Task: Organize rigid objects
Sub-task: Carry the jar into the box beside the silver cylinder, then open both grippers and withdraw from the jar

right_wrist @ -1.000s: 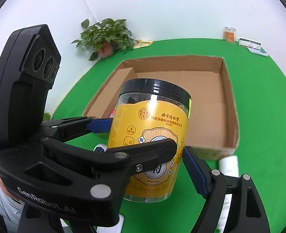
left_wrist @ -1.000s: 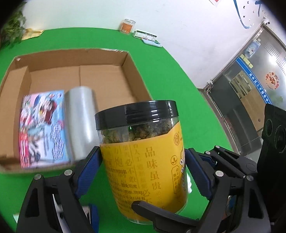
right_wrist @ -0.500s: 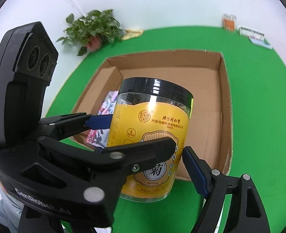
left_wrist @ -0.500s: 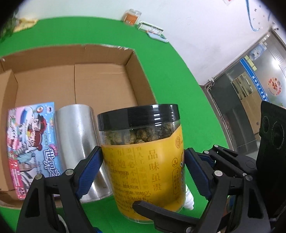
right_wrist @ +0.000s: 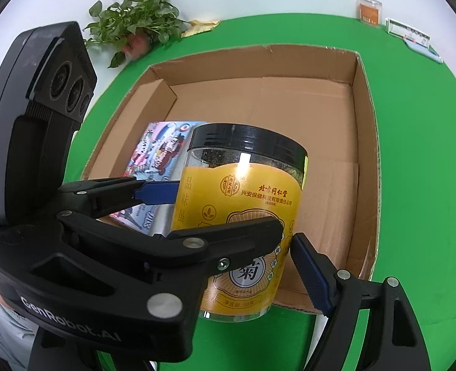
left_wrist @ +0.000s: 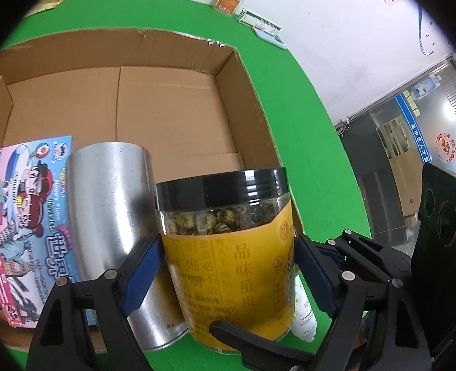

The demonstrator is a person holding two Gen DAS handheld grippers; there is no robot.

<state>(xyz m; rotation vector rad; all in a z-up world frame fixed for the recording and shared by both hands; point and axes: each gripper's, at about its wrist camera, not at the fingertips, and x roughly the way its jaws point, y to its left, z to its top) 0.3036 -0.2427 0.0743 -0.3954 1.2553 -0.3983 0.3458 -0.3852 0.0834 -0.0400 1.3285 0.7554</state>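
A clear jar [left_wrist: 228, 247] with a black lid and a yellow label hangs upright over the near wall of an open cardboard box [left_wrist: 166, 108]. My left gripper [left_wrist: 228, 269] is shut on the jar, its blue pads [left_wrist: 141, 272] pressing the jar's left and right sides. My right gripper [right_wrist: 243, 272] grips the same jar [right_wrist: 240, 204] crosswise; one blue pad [right_wrist: 311, 275] shows against the jar, the other is hidden behind the left gripper's body. Inside the box [right_wrist: 364, 154] lie a colourful book [left_wrist: 23, 216] and a silver metal can [left_wrist: 113, 216], at the near left.
A small white bottle [left_wrist: 302, 309] lies on the green table [left_wrist: 305, 154] just outside the box's near right corner. A potted plant [right_wrist: 135, 31], an orange jar [right_wrist: 368, 10] and a flat case [right_wrist: 407, 32] stand along the far wall.
Both grippers have carried the jar forward and down towards the box, which now fills more of both views. The grip on the jar is unchanged.
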